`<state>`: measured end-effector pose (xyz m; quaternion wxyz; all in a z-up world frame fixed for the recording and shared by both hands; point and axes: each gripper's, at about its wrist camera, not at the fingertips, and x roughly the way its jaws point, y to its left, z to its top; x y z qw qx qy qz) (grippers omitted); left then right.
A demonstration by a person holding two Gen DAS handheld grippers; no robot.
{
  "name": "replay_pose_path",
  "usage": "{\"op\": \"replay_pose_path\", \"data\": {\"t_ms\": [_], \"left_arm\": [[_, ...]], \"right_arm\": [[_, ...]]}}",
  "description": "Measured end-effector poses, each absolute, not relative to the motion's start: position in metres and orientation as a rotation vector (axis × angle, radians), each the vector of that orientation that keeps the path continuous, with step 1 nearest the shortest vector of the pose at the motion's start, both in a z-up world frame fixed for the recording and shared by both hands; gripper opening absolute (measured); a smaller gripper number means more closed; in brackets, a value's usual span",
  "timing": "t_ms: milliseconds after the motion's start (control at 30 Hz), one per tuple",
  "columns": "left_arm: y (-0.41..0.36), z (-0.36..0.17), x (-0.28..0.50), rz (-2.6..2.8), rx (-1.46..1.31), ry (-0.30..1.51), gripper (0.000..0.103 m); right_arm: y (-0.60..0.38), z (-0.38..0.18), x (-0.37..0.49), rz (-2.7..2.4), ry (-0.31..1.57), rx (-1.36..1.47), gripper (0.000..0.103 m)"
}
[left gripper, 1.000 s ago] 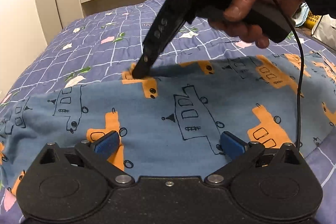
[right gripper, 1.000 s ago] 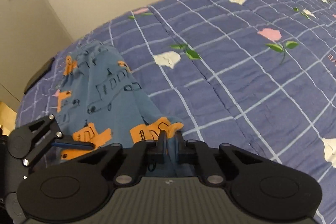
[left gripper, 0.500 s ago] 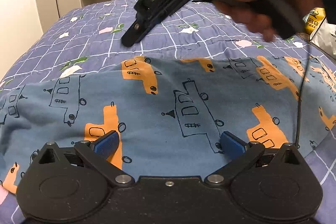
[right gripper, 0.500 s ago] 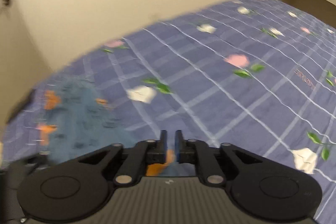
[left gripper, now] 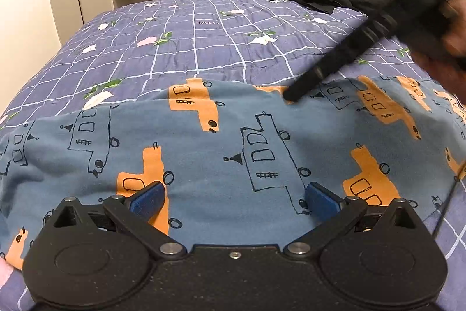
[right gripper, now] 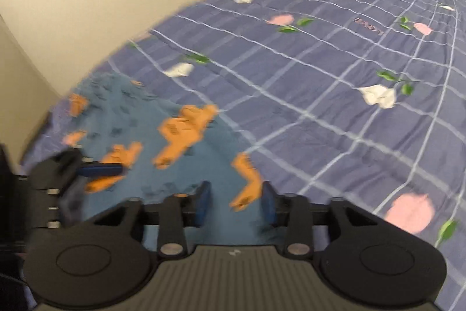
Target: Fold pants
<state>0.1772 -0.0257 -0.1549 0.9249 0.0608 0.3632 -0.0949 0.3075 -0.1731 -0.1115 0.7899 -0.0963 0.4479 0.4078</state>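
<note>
I saw the pants (left gripper: 233, 142) lying flat across the bed (left gripper: 204, 48), blue with orange and outlined vehicles, their far edge folded straight. My left gripper (left gripper: 233, 198) stood spread over them; my right gripper (right gripper: 236, 203) was opening at that far edge, seemingly pinching nothing in the blur.

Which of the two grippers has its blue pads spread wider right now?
The left gripper: its pads sit far apart over the pants. The right gripper, opening, shows a narrower gap.
</note>
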Motion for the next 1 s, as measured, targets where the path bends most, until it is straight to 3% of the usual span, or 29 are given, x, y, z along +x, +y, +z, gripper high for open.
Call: {"op": "replay_pose_path", "data": {"t_ms": [100,167,233,300,333,367,633,867,1000], "left_arm": [[-0.025,-0.156,0.178,-0.197,0.126,0.743,0.103],[-0.025,-0.155,0.178,-0.195,0.119,0.744,0.103],[-0.024,-0.155,0.178,-0.193,0.122,0.746,0.103],[-0.026,-0.154,0.178,-0.181,0.125,0.749,0.103],[-0.028,-0.153,0.177,-0.175,0.126,0.749,0.103],[-0.029,-0.153,0.177,-0.168,0.128,0.750,0.103],[-0.051,-0.141,0.174,-0.196,0.117,0.791,0.102],[-0.102,-0.131,0.159,-0.336,0.184,0.827,0.102],[-0.136,-0.122,0.167,-0.428,0.123,0.866,0.102]], "right_arm": [[-0.170,-0.126,0.291,0.876,0.995,-0.245,0.054],[-0.188,-0.131,0.287,0.813,0.989,-0.235,0.041],[-0.216,-0.124,0.285,0.730,0.960,-0.156,0.040],[-0.241,-0.111,0.270,0.621,0.909,-0.133,0.049],[-0.250,-0.108,0.262,0.570,0.890,-0.122,0.065],[-0.264,-0.103,0.249,0.510,0.868,-0.095,0.073],[-0.380,-0.102,0.135,0.360,0.805,0.331,0.076],[-0.461,-0.146,0.078,0.169,0.721,0.677,0.079],[-0.487,-0.170,0.072,0.104,0.619,0.839,0.073]]}}
